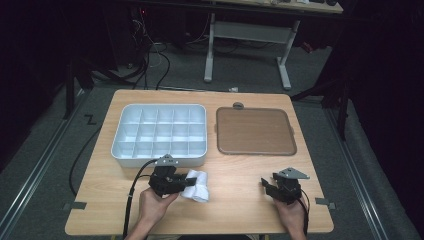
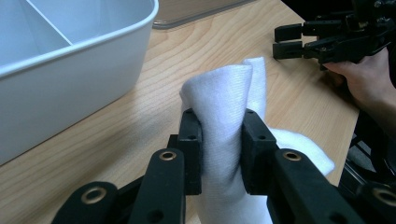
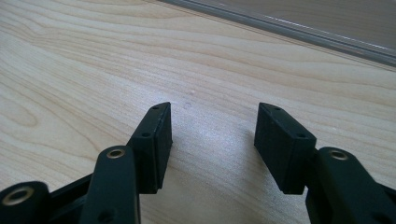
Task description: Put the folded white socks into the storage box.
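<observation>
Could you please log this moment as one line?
left gripper: shut on white cloth | right gripper: open, empty, over table | tray: empty

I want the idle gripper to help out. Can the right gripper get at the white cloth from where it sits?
Probably yes: the right gripper sits open, and bare table separates it from the white cloth, which the left gripper is pinching.

1 white sock [image 1: 197, 185], 1 divided tray [image 1: 120, 145], 1 brown lid [image 1: 255, 131], 2 tools.

Left tool [image 2: 221, 133] clamped, right tool [image 3: 212, 123] agape
</observation>
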A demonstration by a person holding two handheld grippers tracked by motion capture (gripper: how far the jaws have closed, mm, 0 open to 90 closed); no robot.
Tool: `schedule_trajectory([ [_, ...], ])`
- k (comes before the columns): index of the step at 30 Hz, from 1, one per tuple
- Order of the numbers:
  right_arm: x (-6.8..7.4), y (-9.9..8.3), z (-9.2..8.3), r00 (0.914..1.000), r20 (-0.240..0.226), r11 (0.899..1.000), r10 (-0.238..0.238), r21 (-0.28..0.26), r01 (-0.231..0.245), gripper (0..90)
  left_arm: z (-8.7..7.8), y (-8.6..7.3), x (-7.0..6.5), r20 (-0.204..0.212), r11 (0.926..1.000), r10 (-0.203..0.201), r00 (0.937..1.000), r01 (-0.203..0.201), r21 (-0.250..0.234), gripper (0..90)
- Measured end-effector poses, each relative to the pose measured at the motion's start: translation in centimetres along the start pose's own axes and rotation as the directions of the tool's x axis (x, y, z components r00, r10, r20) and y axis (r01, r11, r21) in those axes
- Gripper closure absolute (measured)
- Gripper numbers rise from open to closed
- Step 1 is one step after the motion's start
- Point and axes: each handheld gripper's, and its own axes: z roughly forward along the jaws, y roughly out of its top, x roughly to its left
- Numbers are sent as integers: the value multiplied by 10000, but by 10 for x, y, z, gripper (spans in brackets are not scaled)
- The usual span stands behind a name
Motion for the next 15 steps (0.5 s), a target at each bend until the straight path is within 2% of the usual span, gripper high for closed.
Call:
schedule_trajectory([
  [9,0,0,0,10000,7,10000,-9,7,9,467,-3,9,-3,3,9998,179,9998,-179,-100,738],
  [11,0,0,0,10000,0,10000,-2,5,2,467,-4,12,-4,36,9998,91,10000,-91,-162,738],
  [15,0,0,0,10000,0,10000,-6,5,6,466,-6,17,-5,56,9996,164,9998,-163,-235,738],
])
